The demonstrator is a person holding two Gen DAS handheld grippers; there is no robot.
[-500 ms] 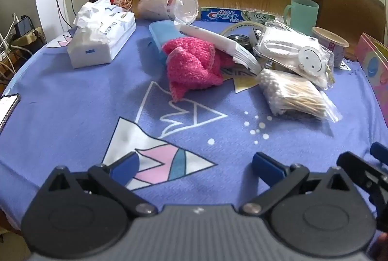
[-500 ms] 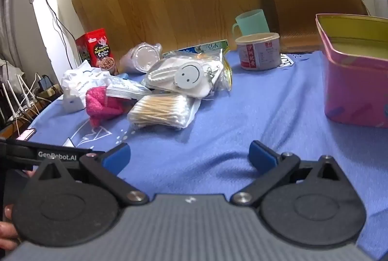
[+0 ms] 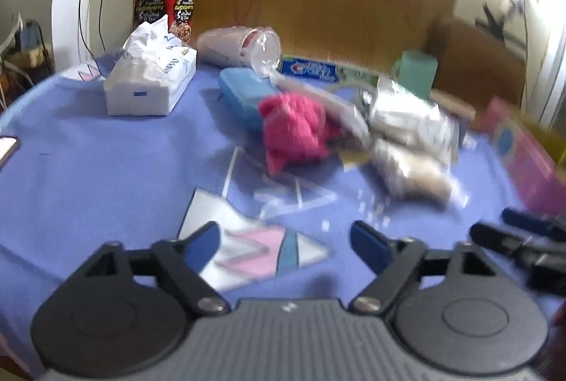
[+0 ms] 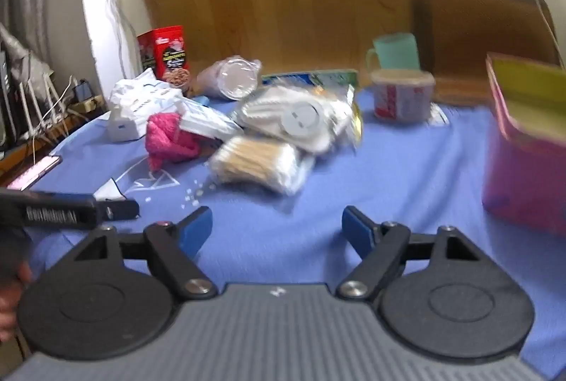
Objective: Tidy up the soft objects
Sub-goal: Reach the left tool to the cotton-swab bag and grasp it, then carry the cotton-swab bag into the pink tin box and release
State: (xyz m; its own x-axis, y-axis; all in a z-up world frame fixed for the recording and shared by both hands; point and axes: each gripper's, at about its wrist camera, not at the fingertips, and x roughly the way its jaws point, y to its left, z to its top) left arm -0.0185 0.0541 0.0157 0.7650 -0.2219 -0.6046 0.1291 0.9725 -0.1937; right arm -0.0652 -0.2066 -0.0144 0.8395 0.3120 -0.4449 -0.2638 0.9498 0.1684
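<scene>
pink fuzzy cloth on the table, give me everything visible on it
The pink cloth is a bright magenta, fuzzy knit-looking piece, crumpled into a loose heap with one corner trailing toward the camera. It lies on the blue tablecloth near the middle, against a blue case behind it, with a white packet resting over its top edge. Neither gripper touches it. Blur hides finer texture.

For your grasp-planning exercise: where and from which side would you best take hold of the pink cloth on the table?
Grip the pink cloth at its loose corner hanging toward the camera, coming from the near open side. It lies bunched, and a blue box and packets crowd its far and right sides.
</scene>
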